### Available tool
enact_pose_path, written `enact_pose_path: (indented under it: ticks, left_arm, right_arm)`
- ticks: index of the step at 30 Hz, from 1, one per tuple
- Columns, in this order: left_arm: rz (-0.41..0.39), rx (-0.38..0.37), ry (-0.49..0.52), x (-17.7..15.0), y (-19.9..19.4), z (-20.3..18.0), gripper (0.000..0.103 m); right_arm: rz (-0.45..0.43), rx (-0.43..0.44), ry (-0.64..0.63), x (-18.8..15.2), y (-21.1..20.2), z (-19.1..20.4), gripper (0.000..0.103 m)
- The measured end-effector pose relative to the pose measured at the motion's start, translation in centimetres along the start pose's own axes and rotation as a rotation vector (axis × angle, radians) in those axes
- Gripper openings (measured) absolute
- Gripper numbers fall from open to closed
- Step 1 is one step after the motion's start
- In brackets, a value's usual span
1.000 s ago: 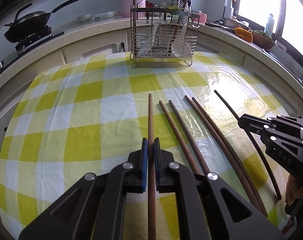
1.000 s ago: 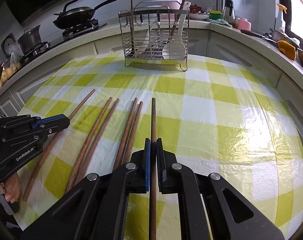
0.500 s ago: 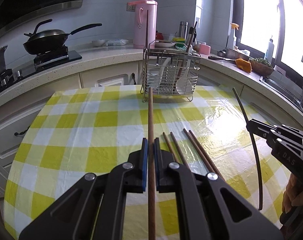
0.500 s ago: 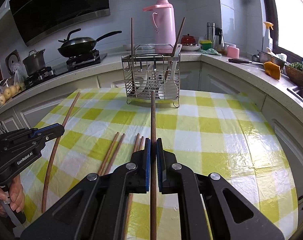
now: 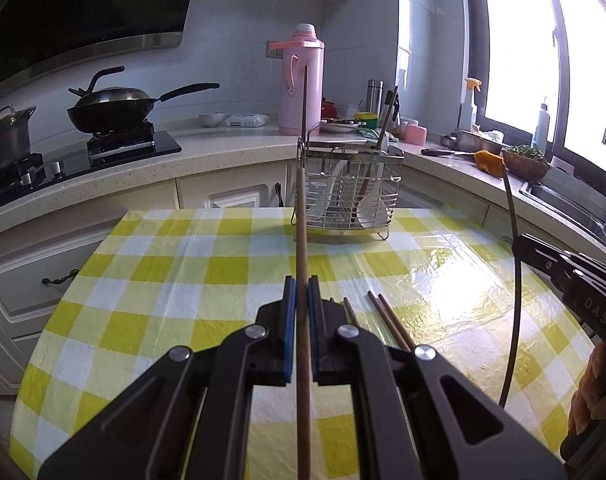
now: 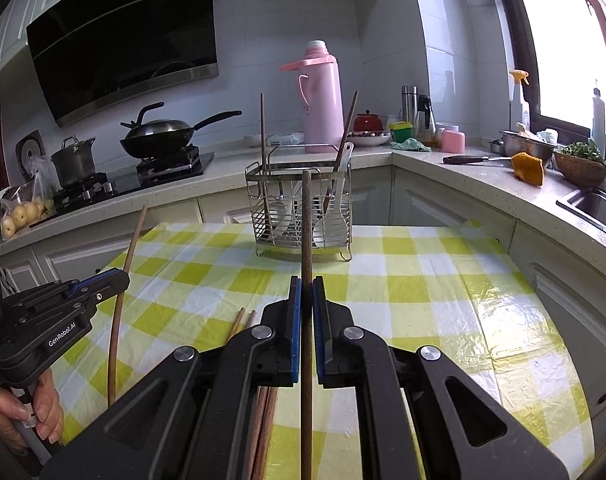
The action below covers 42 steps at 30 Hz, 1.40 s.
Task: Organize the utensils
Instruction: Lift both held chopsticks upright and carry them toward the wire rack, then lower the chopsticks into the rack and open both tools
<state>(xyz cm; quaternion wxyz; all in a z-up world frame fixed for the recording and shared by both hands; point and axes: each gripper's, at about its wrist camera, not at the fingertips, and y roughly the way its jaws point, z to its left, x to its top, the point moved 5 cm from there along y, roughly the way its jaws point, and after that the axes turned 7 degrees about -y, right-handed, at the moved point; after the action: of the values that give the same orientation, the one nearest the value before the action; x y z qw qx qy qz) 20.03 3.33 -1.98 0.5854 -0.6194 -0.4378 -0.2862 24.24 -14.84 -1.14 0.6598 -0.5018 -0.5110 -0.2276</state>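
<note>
Both chopsticks have come up off the checked cloth since a second ago, when each still lay flat among the others; now each one is carried in the air, its far end tilted up toward the rack.

The left gripper (image 5: 302, 292) is clamped on a brown chopstick (image 5: 301, 216), which runs straight out between the blue pads and, in the left wrist view, overlaps the left side of the wire utensil rack (image 5: 349, 190). The right gripper (image 6: 307, 292) is likewise closed on a second chopstick (image 6: 306, 220), whose tip in the right wrist view reaches the rack's front rim. Each gripper also shows in the other's view, at the side edge, with its stick curving upward from the jaws.

Four remaining chopsticks (image 5: 387, 320) lie on the yellow-and-white checked tablecloth (image 5: 183, 280) near its front edge, between the two grippers and partly hidden under them. The rack stands at the far edge of the table, close to the counter, and holds white spoons (image 6: 335, 216), one upright chopstick at its left end and another leaning at its right end.

Behind it on the counter stand a pink thermos (image 6: 321, 100) and, to the left on the stove, a black wok (image 6: 159, 136) and a steel pot (image 6: 73, 160). A person's hand (image 6: 31, 412) grips the left gripper's handle at the lower left of the right wrist view.
</note>
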Motion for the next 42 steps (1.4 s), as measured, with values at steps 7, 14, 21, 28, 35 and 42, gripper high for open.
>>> enact_pose_path:
  ticks: [7, 14, 21, 28, 35, 42]
  left_arm:
    - [-0.068, -0.005, 0.005, 2.6, -1.7, -0.1, 0.006]
    - [-0.109, -0.010, 0.017, 4.0, -3.1, -0.5, 0.006]
    - [-0.112, -0.004, 0.029, 5.2, -2.2, -0.7, 0.006]
    - [-0.149, -0.007, 0.032, 9.1, -0.2, -1.3, 0.006]
    - [-0.193, -0.025, 0.036, 15.1, 2.3, -2.9, 0.006]
    - [-0.251, -0.052, 0.039, 23.1, 4.0, -4.9, 0.006]
  right_arm:
    - [-0.047, -0.012, -0.011, 1.5, -1.2, 0.0, 0.007]
    - [-0.076, -0.014, -0.018, 2.3, -2.2, 0.2, 0.007]
    - [-0.087, -0.019, -0.053, 3.4, -1.5, 0.3, 0.007]
    - [-0.114, -0.013, -0.025, 6.4, 0.3, -1.3, 0.007]
    - [-0.160, -0.020, -0.012, 11.3, 2.6, -3.2, 0.007]
    - [-0.206, -0.027, -0.036, 18.2, 5.2, -4.9, 0.007]
